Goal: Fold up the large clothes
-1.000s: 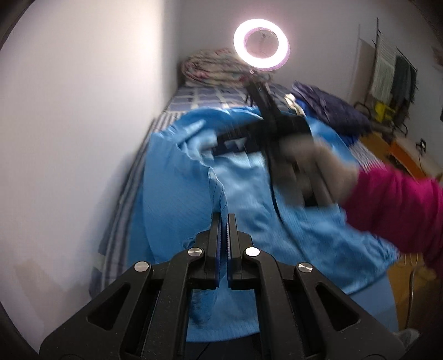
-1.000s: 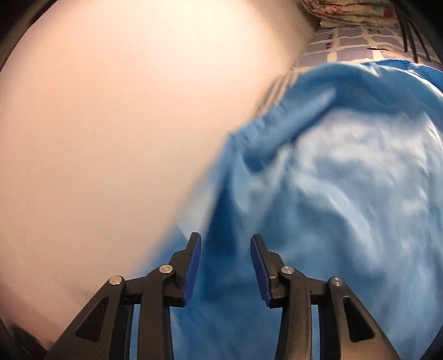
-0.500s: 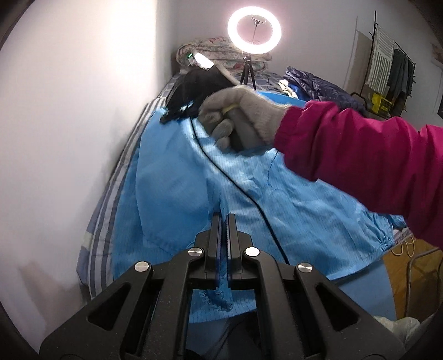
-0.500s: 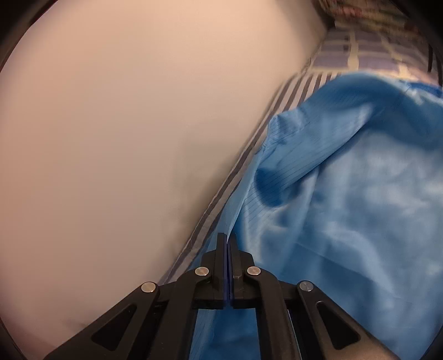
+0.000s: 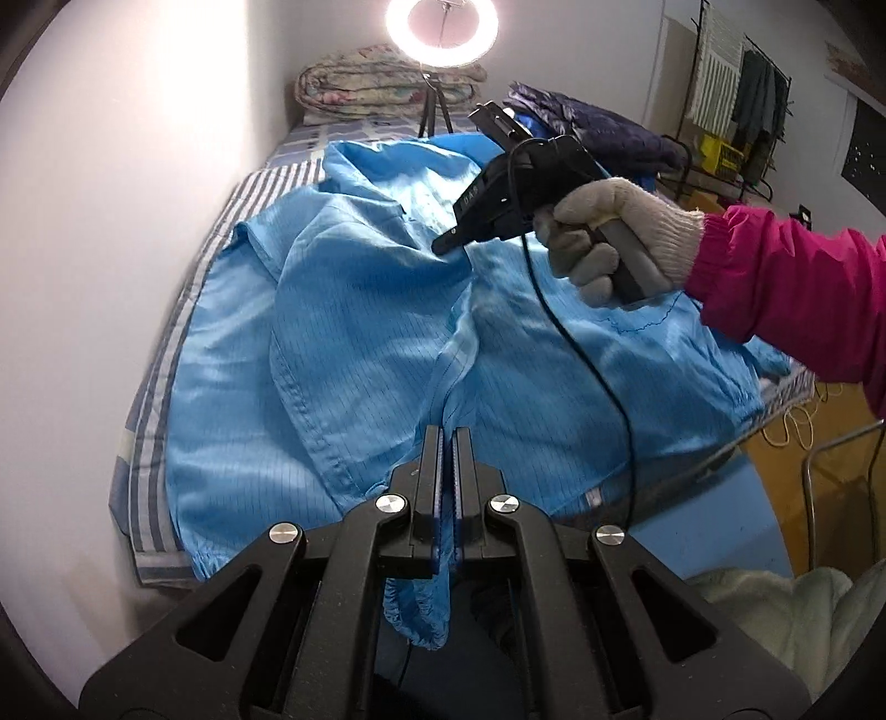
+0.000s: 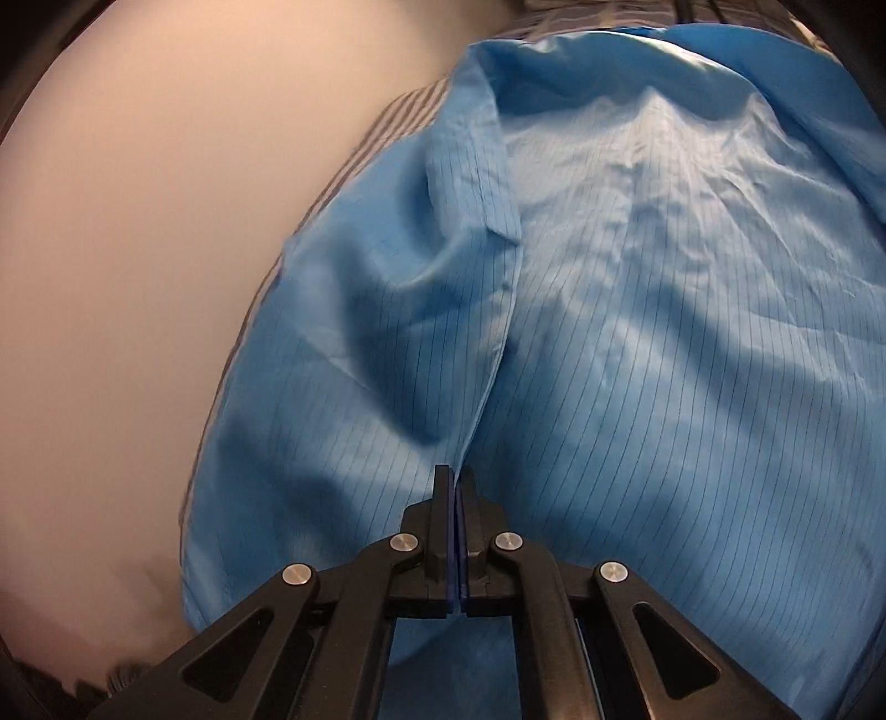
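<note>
Fingers of the left gripper [image 5: 448, 443] are pressed together on a fold of the blue garment [image 5: 360, 354], cloth seen pinched between the pads and hanging below them; fingers of the right gripper [image 6: 455, 487] are likewise clamped tight, a raised ridge of the garment's front edge running straight into the pads, so a pinch on that edge is judged; in the left wrist view the right gripper's tip is seen down on the cloth near the collar, held by a gloved hand [image 5: 609, 238] in a pink sleeve [image 5: 792, 299]; the garment is spread over the striped bed [image 5: 166, 343] beside the wall [image 5: 99, 221], collar end toward the ring light [image 5: 443, 22], hem end near the left gripper; one side panel is seen lapped over, cloth wrinkled; folding is judged early: both grips are set, no neat fold is finished; lengthwise fold, sleeves and final halving are judged left to do.
</note>
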The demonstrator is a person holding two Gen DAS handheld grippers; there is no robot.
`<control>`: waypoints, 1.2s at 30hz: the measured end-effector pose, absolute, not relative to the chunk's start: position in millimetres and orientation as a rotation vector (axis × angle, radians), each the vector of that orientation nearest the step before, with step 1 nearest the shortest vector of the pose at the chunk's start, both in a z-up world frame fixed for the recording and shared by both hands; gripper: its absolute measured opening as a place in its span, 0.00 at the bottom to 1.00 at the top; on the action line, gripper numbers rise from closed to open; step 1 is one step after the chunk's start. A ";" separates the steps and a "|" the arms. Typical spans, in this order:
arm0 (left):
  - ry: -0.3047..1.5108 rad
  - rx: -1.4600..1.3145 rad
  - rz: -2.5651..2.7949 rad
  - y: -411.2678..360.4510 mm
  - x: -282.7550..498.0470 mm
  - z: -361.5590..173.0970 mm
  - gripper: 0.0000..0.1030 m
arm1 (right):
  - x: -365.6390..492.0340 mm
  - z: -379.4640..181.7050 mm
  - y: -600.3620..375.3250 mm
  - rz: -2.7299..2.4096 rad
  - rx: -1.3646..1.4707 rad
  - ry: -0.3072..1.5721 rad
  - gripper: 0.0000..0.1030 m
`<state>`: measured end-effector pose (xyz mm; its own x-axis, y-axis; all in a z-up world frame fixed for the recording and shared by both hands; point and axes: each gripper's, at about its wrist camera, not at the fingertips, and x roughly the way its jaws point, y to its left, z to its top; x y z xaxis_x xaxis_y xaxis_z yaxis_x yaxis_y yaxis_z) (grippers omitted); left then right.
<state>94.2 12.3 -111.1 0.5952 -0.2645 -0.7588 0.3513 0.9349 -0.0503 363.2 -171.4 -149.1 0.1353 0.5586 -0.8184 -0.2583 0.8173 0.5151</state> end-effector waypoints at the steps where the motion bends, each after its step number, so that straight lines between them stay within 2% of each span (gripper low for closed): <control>1: 0.865 0.110 -0.358 11.8 93.2 -112.2 0.00 | 360.3 -142.9 -170.0 0.630 0.256 1.302 0.03; 2: 0.868 0.113 -0.354 12.1 91.7 -112.6 0.00 | 360.5 -135.8 -168.1 0.652 0.230 1.291 0.06; 3: 0.870 0.114 -0.351 12.8 90.6 -112.8 0.00 | 361.9 -129.0 -167.5 0.664 0.205 1.286 0.20; 5: 0.875 0.111 -0.342 16.2 89.2 -113.5 0.00 | 367.1 -117.4 -171.0 0.657 0.186 1.250 0.40; 9: 0.890 0.114 -0.342 17.1 81.5 -111.6 0.02 | 384.2 -103.0 -171.7 0.623 0.190 1.205 0.40; 10: 0.896 0.107 -0.343 17.2 78.6 -110.3 0.13 | 386.0 -99.3 -171.0 0.609 0.174 1.203 0.40; 11: 0.903 0.088 -0.353 18.3 74.6 -108.0 0.36 | 387.3 -97.0 -169.3 0.607 0.159 1.200 0.40; 13: 0.885 0.039 -0.370 23.6 63.3 -100.5 0.53 | 387.1 -85.4 -159.0 0.618 0.126 1.186 0.40; 20: 0.858 -0.193 -0.325 66.0 39.1 -90.6 0.53 | 371.4 -68.6 -150.3 0.684 -0.032 1.157 0.40; 29: 1.010 -0.322 -0.253 76.9 80.6 -152.8 0.53 | 371.7 -20.4 -108.0 0.781 -0.119 1.071 0.40; 36: 1.055 -0.349 -0.253 66.8 95.9 -184.8 0.53 | 407.5 -38.8 -38.3 0.785 -0.167 1.088 0.40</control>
<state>95.9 66.8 -184.8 0.4721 -0.3668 -0.8016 0.0368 0.9167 -0.3979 407.5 -38.3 -38.8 0.2289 0.4889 -0.8418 -0.6449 0.7239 0.2451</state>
